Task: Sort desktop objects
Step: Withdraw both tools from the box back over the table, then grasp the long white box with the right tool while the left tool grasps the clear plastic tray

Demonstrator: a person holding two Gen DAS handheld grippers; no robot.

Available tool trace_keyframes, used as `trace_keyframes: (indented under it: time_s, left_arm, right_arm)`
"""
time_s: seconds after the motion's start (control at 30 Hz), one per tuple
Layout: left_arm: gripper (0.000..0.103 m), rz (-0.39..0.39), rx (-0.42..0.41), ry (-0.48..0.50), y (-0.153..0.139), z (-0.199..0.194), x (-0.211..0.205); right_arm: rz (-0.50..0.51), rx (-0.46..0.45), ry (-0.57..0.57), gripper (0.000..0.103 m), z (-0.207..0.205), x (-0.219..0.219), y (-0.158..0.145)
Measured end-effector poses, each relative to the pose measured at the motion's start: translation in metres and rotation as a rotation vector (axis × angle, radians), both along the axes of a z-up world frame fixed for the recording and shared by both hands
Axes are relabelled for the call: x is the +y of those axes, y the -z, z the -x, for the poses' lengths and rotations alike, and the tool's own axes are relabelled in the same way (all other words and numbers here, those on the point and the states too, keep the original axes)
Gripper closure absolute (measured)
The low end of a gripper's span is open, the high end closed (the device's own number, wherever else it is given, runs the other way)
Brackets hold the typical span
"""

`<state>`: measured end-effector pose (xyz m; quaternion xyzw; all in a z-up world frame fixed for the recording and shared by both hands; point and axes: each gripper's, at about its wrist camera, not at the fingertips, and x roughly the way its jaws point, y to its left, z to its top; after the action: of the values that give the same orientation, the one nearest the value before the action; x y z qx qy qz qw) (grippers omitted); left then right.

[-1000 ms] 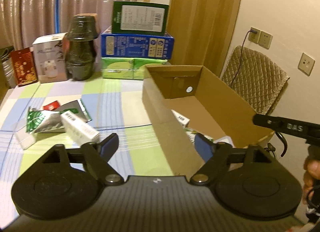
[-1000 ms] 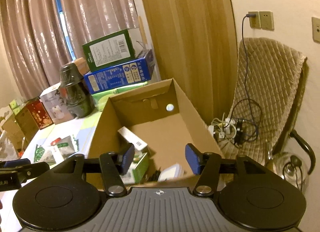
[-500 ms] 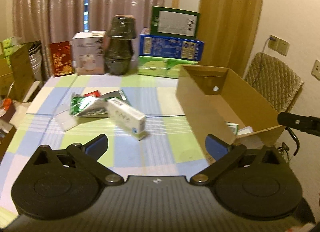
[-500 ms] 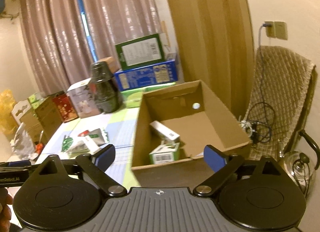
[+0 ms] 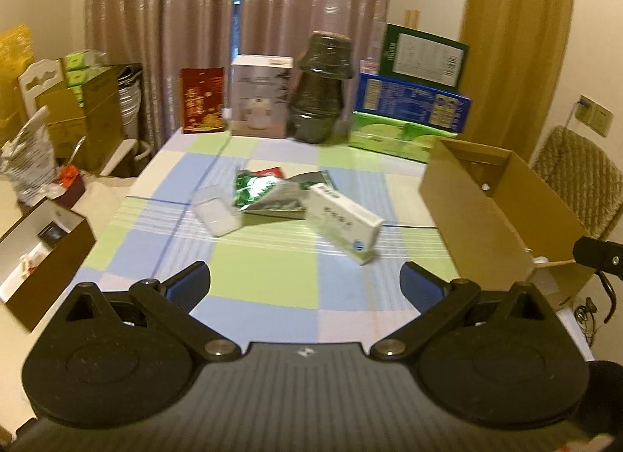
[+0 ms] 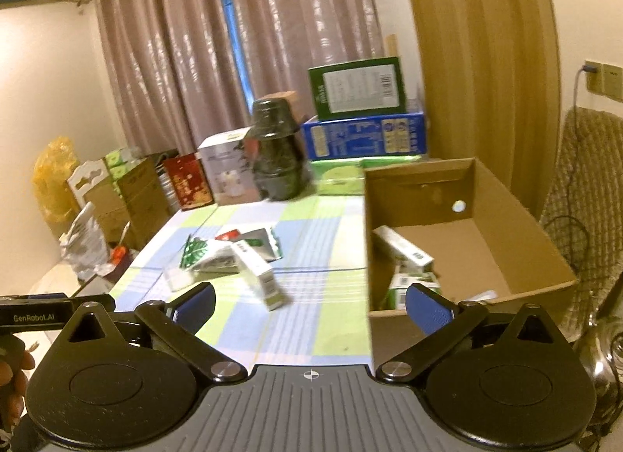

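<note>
White carton (image 5: 342,223) lies mid-table beside green packets (image 5: 261,195) and clear case (image 5: 216,213), well off the cardboard box (image 5: 494,214) at the table's right edge. My left gripper (image 5: 304,285) and right gripper (image 6: 310,307) are both spread wide, holding nothing.

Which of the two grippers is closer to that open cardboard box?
Right. The right gripper hangs at the cardboard box's near corner, one finger in front of its opening. The left gripper sits farther left over the tablecloth, facing the white carton.
</note>
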<state>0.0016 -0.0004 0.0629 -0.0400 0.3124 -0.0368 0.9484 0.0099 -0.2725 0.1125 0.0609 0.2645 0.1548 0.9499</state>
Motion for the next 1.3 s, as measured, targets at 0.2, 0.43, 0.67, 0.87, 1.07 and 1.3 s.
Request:
trace_keyframes:
  time_s: [0.2, 0.43, 0.67, 0.87, 1.07, 1.3]
  left_arm:
    - [0.001, -0.008, 0.006, -0.048, 0.002, -0.003, 0.02]
    - [0.001, -0.034, 0.001, -0.09, 0.003, -0.019, 0.038]
    - [0.001, -0.076, 0.013, -0.103, 0.014, -0.054, 0.048]
    - [0.001, -0.114, 0.03, -0.081, 0.034, -0.092, 0.048]
    - [0.001, -0.14, 0.061, -0.064, 0.066, -0.126, 0.053]
    - [0.001, -0.122, 0.1, -0.061, 0.095, -0.155, 0.061]
  right_arm:
    - [0.02, 0.001, -0.056, 0.002, -0.005, 0.021, 0.007]
    - [0.052, -0.01, -0.148, 0.002, -0.019, 0.049, 0.018]
    - [0.088, -0.001, -0.227, 0.002, -0.054, 0.078, 0.041]
    - [0.128, 0.033, -0.256, 0.004, -0.098, 0.097, 0.071]
    - [0.175, 0.084, -0.269, 0.019, -0.14, 0.109, 0.104]
    - [0.243, 0.099, -0.312, 0.03, -0.183, 0.125, 0.125]
